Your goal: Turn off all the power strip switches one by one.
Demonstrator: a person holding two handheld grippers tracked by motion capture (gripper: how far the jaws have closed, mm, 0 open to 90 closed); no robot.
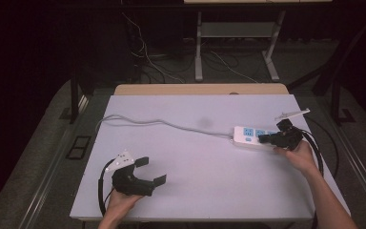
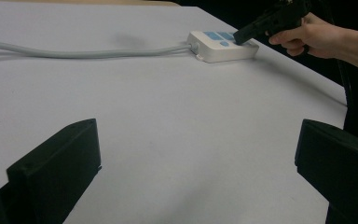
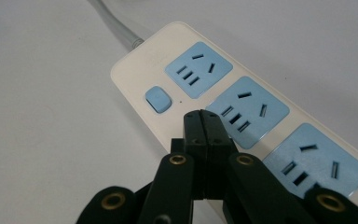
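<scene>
Right tongs [image 3: 202, 119], pressed together, hover over the white power strip [image 3: 242, 107] beside its blue switch [image 3: 158, 99]; any embossed lettering seems unreadable. Left tongs [image 1: 151, 171] gape apart above the worktop [image 1: 205, 167].

The power strip [image 3: 242, 112] looks like smooth, shiny cream plastic with flat blue parts. The right gripper [image 3: 204, 122] is dull black plastic with little brass-coloured rings. The table [image 1: 205, 181] top is matt and pale.
</scene>
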